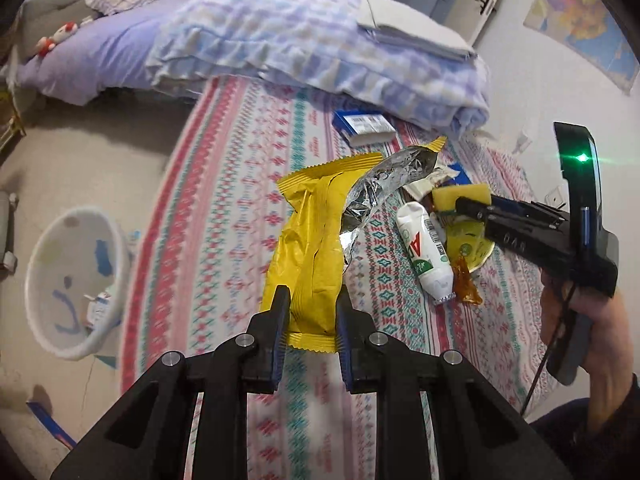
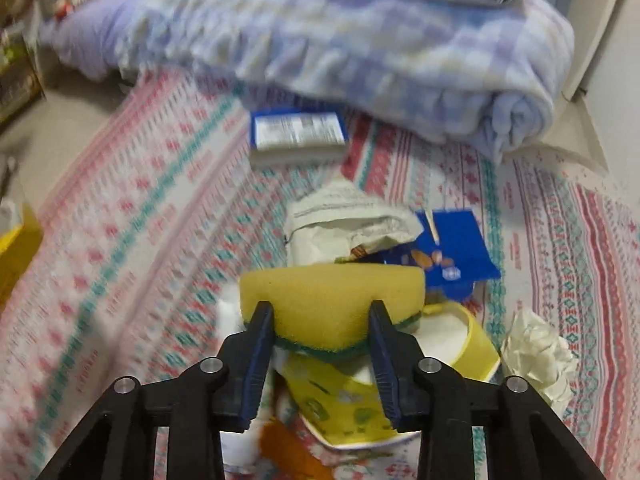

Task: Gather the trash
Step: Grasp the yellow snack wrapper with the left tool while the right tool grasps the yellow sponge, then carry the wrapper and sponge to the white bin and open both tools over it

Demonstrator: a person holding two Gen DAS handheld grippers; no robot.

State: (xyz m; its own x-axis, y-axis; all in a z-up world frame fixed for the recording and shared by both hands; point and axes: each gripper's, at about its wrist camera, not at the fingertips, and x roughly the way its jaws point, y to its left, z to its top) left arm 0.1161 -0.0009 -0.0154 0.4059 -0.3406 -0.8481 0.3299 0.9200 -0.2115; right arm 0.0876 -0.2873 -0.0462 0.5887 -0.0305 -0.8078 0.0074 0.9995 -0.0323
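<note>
Left wrist view.
- Left gripper (image 1: 310,304), lower centre: jaws narrowed onto the yellow wrapper (image 1: 310,236), a long crinkled foil packet with serrated ends and a silver lining exposed at its torn top. The wrapper is held by its near end and appears raised above the patterned bedsheet (image 1: 224,184).
- White bin (image 1: 74,280), left edge, on the floor: smooth plastic, round rim, a few scraps seen inside. Collection is judged begun but far from finished.
- Trash pile, right of centre on the sheet: a squashed white bottle (image 1: 426,256) with red lettering, an amber cellophane scrap (image 1: 466,284), a blue-and-white box (image 1: 366,126) farther up.
- Right gripper (image 1: 466,204), right edge, held in a hand (image 1: 596,332), its tips closed on a sponge (image 1: 460,196).

Right wrist view (blurred).
- Right gripper (image 2: 322,316), lower centre: jaws partly closed, pinching the yellow sponge (image 2: 332,300), soft porous foam with a green scouring layer beneath, slightly bowed by the squeeze.
- Below it: a yellow paper cup (image 2: 468,336), crushed, lying on its side, white inside.
- Centre: a crumpled white bag (image 2: 344,220) and a torn blue carton (image 2: 456,248), glossy card.
- Lower right: a wadded white tissue (image 2: 536,352).
- Upper frame: a folded checked blanket (image 2: 360,52), soft fleece.

Remaining, as judged: both held items to be binned, then the rest of the pile.
</note>
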